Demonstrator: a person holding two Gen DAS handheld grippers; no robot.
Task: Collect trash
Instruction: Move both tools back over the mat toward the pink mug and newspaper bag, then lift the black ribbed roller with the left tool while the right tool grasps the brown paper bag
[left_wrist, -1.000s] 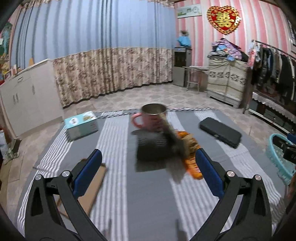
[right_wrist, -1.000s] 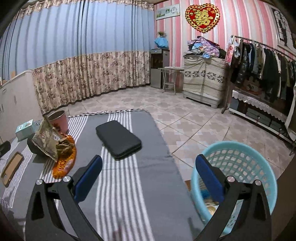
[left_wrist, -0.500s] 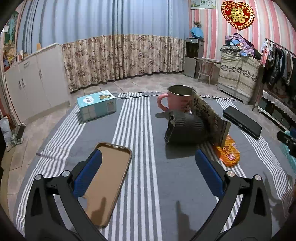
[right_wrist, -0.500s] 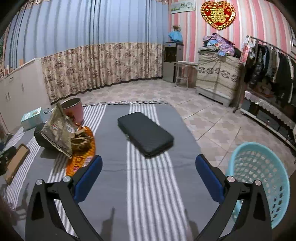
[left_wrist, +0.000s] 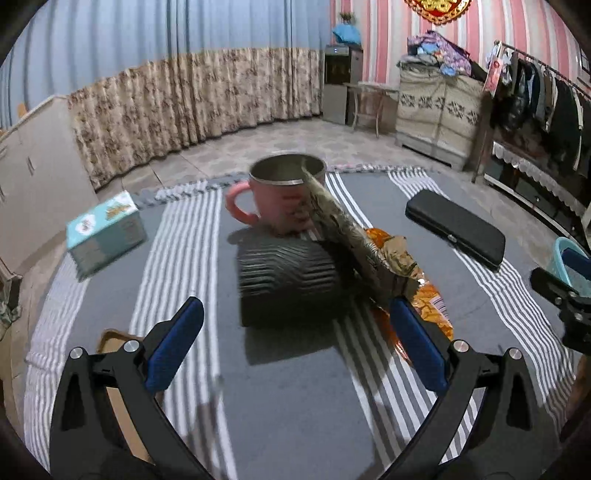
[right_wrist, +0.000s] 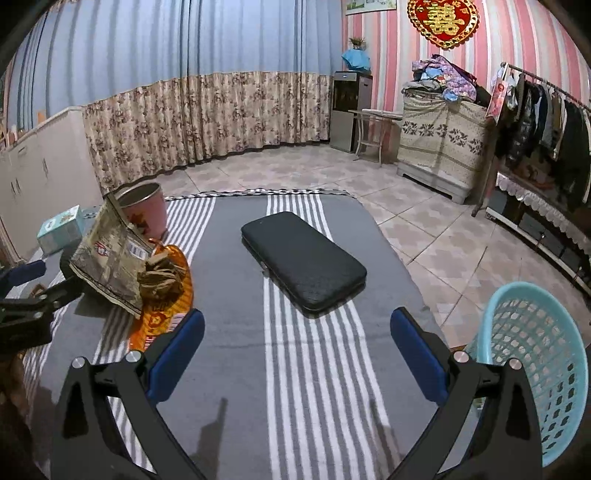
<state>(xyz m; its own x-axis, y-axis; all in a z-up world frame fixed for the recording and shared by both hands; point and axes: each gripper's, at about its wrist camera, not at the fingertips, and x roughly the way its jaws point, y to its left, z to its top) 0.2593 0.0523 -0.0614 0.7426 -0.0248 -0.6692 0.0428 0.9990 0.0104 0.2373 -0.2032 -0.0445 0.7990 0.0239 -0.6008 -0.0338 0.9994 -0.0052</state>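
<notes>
Left gripper (left_wrist: 293, 334) hovers low over the striped grey cloth (left_wrist: 295, 398), jaws spread wide, nothing between them. Taking the dark ribbed roll (left_wrist: 286, 282) as our marker: it lies just ahead of the gap between the left fingers. A brown phone-shaped case (left_wrist: 118, 402) lies nearer than the roll, on its left, partly hidden under the left finger. Touching the roll's right side, a printed snack wrapper (left_wrist: 347, 232) stands tilted, and an orange wrapper (left_wrist: 430, 310) lies flat beneath it with a crumpled brown scrap (right_wrist: 160, 278) on top. That's the trash, all bunched right of the roll. Just behind the roll, a pink mug (left_wrist: 284, 199). Far left of it, a teal box (left_wrist: 105, 232). Well to the right of the roll, a black zip case (right_wrist: 304, 260).

Right gripper (right_wrist: 295, 350) hangs over the cloth on that side, jaws spread too, empty. The light blue basket (right_wrist: 535, 369) stands on the floor beyond the cloth's right edge, farthest from the roll.
</notes>
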